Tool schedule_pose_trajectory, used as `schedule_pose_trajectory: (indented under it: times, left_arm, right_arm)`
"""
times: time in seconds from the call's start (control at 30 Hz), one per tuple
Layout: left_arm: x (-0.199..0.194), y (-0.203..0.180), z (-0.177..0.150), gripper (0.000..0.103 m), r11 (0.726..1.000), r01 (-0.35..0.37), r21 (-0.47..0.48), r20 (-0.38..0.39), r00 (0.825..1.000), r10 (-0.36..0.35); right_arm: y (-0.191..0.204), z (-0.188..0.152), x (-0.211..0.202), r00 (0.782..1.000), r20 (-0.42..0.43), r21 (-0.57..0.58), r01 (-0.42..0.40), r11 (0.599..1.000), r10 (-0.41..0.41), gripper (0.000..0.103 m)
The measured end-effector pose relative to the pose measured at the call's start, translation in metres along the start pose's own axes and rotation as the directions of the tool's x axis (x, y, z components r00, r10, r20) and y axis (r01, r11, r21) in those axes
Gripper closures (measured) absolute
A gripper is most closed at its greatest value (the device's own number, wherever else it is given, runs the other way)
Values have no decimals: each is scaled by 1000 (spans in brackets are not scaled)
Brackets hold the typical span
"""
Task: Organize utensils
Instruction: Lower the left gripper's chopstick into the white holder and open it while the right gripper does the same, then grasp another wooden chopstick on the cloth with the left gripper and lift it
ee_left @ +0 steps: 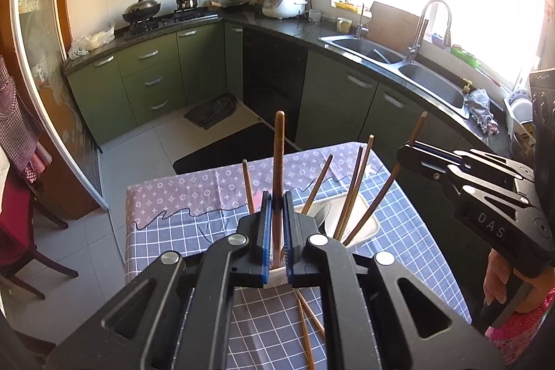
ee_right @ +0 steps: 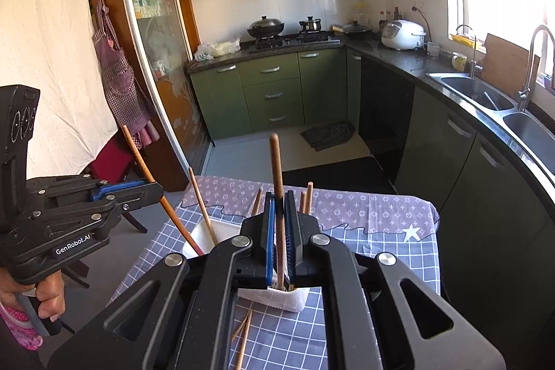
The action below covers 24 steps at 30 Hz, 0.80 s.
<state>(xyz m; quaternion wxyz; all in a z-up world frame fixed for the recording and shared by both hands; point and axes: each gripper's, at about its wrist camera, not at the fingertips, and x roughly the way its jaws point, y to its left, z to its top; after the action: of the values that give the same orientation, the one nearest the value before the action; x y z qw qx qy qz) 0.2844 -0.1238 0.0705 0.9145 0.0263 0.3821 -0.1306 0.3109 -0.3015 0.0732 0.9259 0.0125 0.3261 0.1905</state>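
Note:
In the left wrist view my left gripper [ee_left: 276, 196] is shut on an upright brown chopstick [ee_left: 278, 155], whose lower end dips toward a white utensil holder [ee_left: 364, 224] with several chopsticks leaning in it. At the right, my right gripper [ee_left: 404, 152] pinches a slanted chopstick [ee_left: 381, 193] that runs down into the holder. In the right wrist view the right gripper [ee_right: 279, 196] is shut on its chopstick [ee_right: 276, 162] above the holder [ee_right: 277, 299]. The left gripper [ee_right: 158, 189] grips its chopstick [ee_right: 138, 158] at the left. Loose chopsticks [ee_left: 308, 328] [ee_right: 242, 335] lie on the cloth.
The table [ee_left: 215, 231] carries a blue checked cloth with a purple patterned cloth at its far end. A red chair [ee_left: 20, 231] stands left of it. Green cabinets, a stove [ee_right: 291, 39] and a double sink [ee_left: 416, 75] line the walls beyond. A dark mat [ee_left: 229, 155] lies on the floor.

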Motion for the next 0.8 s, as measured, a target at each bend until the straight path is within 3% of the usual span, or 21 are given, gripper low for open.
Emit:
schedule_pose_trajectory:
  times: [0.13,0.23,0.37,0.53,0.67,0.8]
  left_arm:
    - [9,3,-10,93,1000,3,2,-36,999,-3]
    - [2,6,-11,92,1000,12,-4,-25,1000,-12]
    - [-19,3,-16,85,999,38,-6,-3,999,-38]
    - [-22,-8,-52,80,998,65,15,-76,995,-64]
    - [9,-14,-99,80,995,101,-11,-213,972,-101]
    - [54,-16,-139,80,992,109,-62,-351,928,-124]
  right_arm:
    - [-1,-6,1,1000,9,4,-9,1000,9,89]
    - [-1,-13,-18,998,48,5,-34,999,34,88]
    - [-1,-34,-51,994,92,6,-64,998,63,77]
    - [-10,-84,-62,998,36,23,-51,998,51,72]
    - [-22,-131,-40,997,-74,56,-23,998,27,72]
    - [-41,-171,-8,983,-182,119,9,993,13,72]
